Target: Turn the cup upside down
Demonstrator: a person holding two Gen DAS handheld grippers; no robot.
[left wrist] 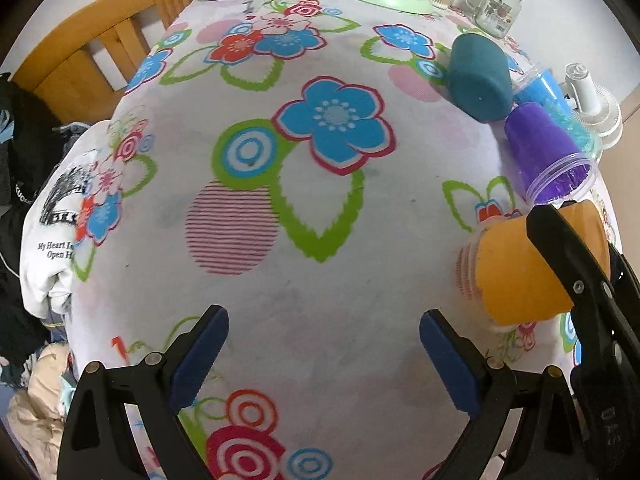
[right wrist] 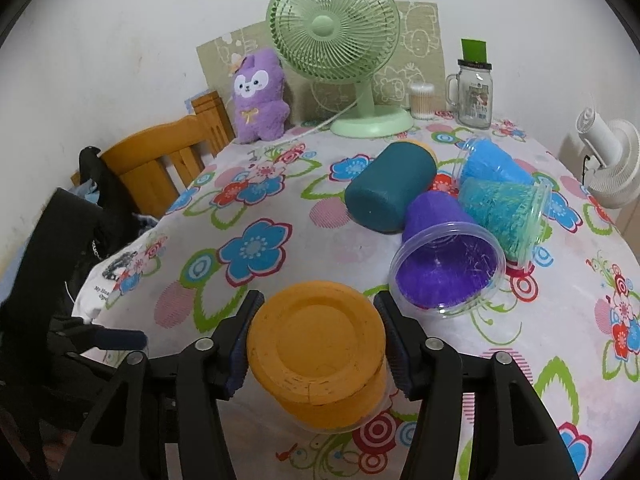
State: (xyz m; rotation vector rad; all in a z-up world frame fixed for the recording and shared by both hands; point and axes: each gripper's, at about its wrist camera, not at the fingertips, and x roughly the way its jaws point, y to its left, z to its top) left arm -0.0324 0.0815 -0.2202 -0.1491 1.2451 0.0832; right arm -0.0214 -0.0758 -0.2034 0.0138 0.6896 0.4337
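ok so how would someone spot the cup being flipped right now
Start at the green desk fan at the back of the floral tablecloth and come to the near edge. The opaque orange plastic cup sits clamped in the right gripper, base facing the camera; the other cups lie free.

Five cups: orange (right wrist: 316, 344), purple (right wrist: 444, 256), teal (right wrist: 384, 190), green (right wrist: 504, 212), blue (right wrist: 490, 164). Two fans: green (right wrist: 332, 28), white (right wrist: 608, 160). One plush (right wrist: 260, 96), one jar (right wrist: 474, 94), one chair (right wrist: 160, 160), two tools (left wrist: 324, 354) (right wrist: 318, 334).

Left wrist view looks down close over the floral tablecloth (left wrist: 320, 60) toward its far edge. Right wrist view sits higher, facing the wall. Both share the teal cup (left wrist: 480, 76) (right wrist: 390, 192).
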